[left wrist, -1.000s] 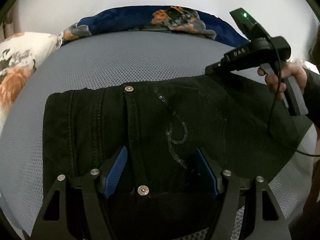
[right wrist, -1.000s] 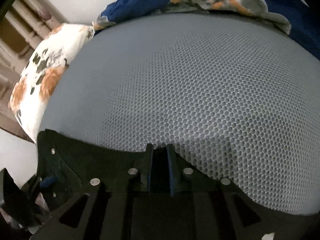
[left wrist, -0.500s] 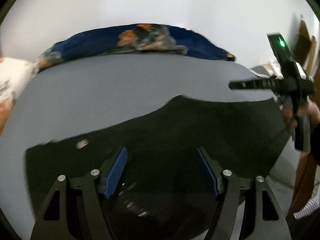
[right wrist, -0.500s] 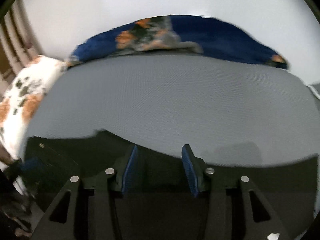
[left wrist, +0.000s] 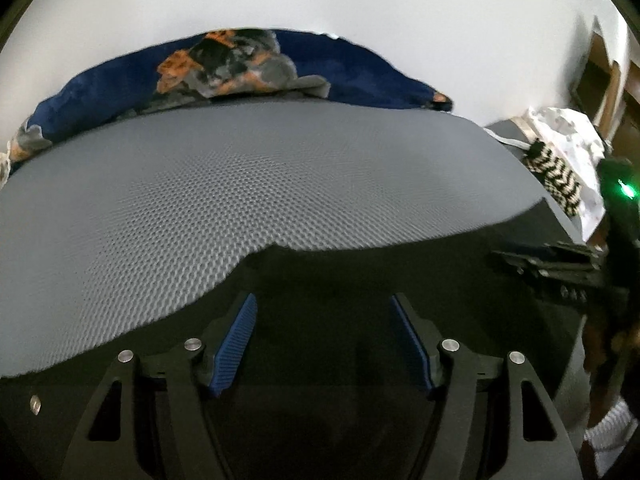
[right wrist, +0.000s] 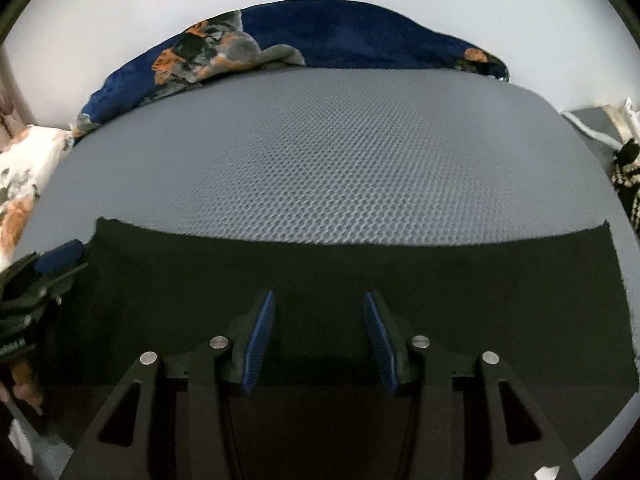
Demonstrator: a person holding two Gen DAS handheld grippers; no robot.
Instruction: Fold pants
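Black pants (left wrist: pixel 360 280) lie flat across the near part of a grey mesh mattress (left wrist: pixel 240 184). My left gripper (left wrist: pixel 324 340) hovers over the dark cloth; its jaws stand wide and are closing a little. The cloth lies below them and the blue pads (left wrist: pixel 236 340) press on nothing. In the right wrist view the pants (right wrist: pixel 480 300) fill the lower half. My right gripper (right wrist: pixel 319 340) is open above them, holding nothing. The right gripper (left wrist: pixel 516 260) also shows at the right edge of the left wrist view. The left gripper (right wrist: pixel 52 264) shows at the left edge of the right wrist view.
A dark blue floral blanket (left wrist: pixel 240 64) is bunched along the far edge of the mattress against a white wall. A white floral pillow (right wrist: pixel 20 184) lies at the left. A black-and-white zigzag cloth (left wrist: pixel 556 172) and white fabric sit at the right.
My left gripper slid right along the pants, so the waistband and its button left the middle of view. My right gripper went from shut on the cloth edge to open and turned.
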